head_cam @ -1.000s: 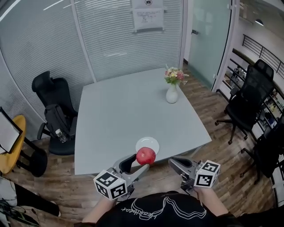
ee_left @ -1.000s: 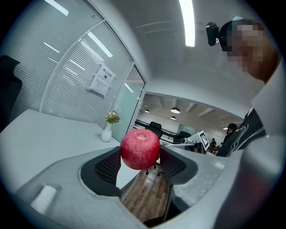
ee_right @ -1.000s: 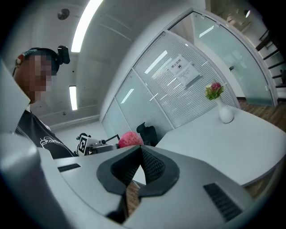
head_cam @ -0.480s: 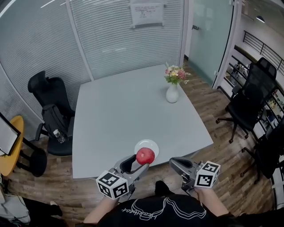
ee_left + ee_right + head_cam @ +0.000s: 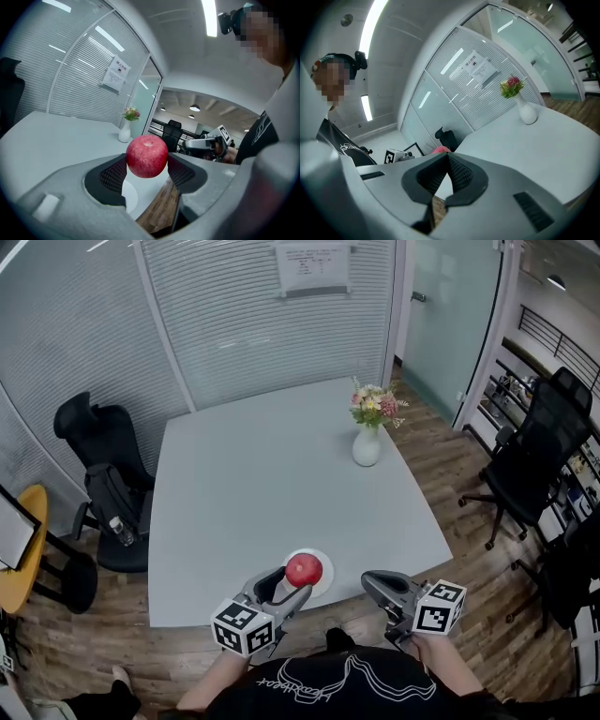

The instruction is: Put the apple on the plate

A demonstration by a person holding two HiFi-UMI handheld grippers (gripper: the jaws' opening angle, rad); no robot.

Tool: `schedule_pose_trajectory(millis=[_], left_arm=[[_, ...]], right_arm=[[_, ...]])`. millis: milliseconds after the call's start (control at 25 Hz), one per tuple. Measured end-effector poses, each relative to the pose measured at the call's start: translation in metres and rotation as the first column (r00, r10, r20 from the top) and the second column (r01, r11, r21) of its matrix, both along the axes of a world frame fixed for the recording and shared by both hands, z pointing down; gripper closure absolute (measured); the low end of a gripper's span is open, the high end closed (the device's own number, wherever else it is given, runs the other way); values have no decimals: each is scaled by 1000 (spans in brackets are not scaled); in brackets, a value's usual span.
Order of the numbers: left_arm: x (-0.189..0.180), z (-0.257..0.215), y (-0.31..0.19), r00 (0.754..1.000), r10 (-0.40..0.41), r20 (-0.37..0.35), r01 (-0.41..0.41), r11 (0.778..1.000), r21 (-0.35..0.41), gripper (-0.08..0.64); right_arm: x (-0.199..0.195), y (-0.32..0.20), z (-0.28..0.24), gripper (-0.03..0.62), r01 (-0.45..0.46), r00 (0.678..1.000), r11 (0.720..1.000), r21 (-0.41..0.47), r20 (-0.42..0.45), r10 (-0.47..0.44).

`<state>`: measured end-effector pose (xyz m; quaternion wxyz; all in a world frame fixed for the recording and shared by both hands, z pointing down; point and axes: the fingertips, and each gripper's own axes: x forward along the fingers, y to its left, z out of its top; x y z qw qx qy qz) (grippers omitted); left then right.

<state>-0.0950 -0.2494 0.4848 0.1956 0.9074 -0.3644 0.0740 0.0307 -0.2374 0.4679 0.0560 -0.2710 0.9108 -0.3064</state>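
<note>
A red apple (image 5: 304, 570) (image 5: 147, 156) is clamped between the jaws of my left gripper (image 5: 292, 583) (image 5: 147, 169), held in the air over the near edge of the grey table (image 5: 272, 474). A small white plate (image 5: 322, 567) (image 5: 128, 197) lies on the table right under and behind the apple, partly hidden by it. My right gripper (image 5: 375, 585) (image 5: 446, 164) hovers off the table's near edge, jaws pressed together with nothing between them. A sliver of the apple (image 5: 439, 150) peeks over its jaws in the right gripper view.
A white vase of flowers (image 5: 367, 442) stands at the table's far right. Black office chairs sit at the left (image 5: 98, 460) and right (image 5: 530, 451). A yellow stool (image 5: 23, 549) stands at far left. Glass walls with blinds are behind the table.
The left gripper has carried the apple slightly forward, so it now sits over the plate. The view has shifted a little; the right gripper has barely moved.
</note>
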Motion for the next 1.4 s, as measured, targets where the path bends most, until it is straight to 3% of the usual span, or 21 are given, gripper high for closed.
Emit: schedule_pose_trajectory(millis=[920, 1400], left_arm=[[-3, 112, -58, 987, 14, 157, 4, 993, -116, 281], [0, 164, -69, 962, 37, 272, -2, 992, -129, 281]], right_arm=[[6, -53, 31, 583, 5, 998, 996, -89, -67, -11], [11, -65, 40, 583, -4, 996, 994, -111, -85, -6]])
